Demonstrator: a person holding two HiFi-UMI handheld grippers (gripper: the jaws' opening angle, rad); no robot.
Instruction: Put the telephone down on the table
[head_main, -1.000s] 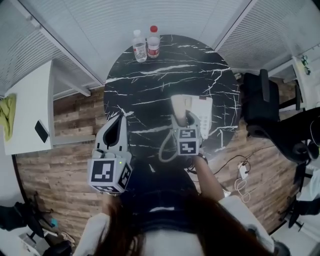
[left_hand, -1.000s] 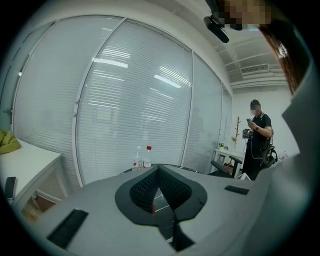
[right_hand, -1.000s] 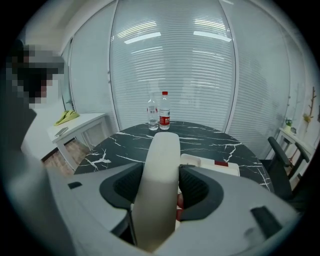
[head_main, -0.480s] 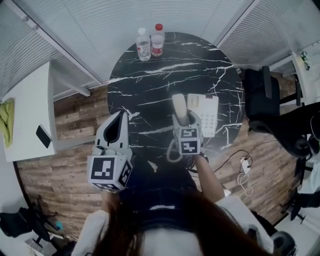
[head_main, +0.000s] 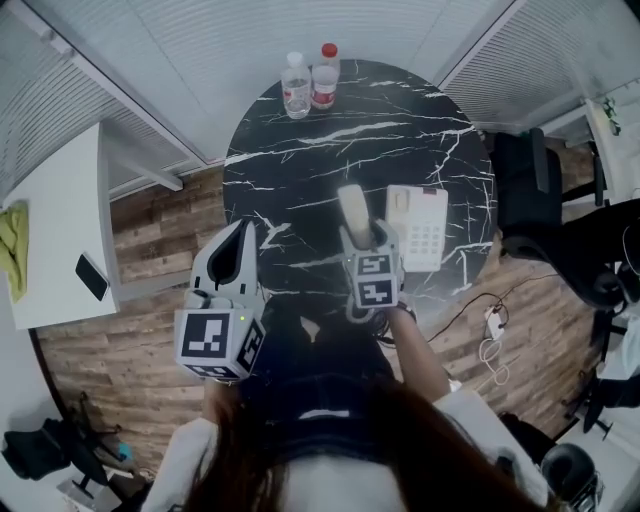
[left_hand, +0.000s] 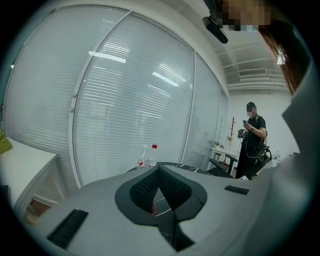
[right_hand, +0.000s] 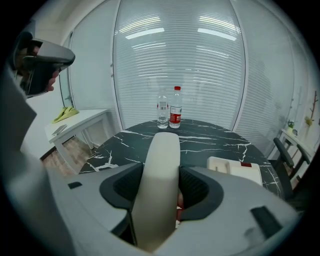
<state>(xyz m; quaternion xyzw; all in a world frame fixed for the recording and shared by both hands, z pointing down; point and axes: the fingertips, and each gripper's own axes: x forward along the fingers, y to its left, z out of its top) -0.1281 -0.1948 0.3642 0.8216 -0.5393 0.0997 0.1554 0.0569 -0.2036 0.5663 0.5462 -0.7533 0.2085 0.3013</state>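
The round black marble tabletop (head_main: 300, 180) with white veins carries a cream push-button telephone base (head_main: 418, 226) on its right side. The right hand-held gripper (head_main: 366, 242) is clamped on the cream handset (head_main: 353, 212) at its near end and holds it just left of the base, apparently clear of the surface. The left hand-held gripper (head_main: 238, 240) hangs closed and empty off the near-left edge.

To do this well, lower the handset level onto bare marble beside the base and let go only once it rests flat.

Its long axis runs away from the person, with the free end pointing toward two clear plastic bottles (head_main: 296, 85) at the far edge.
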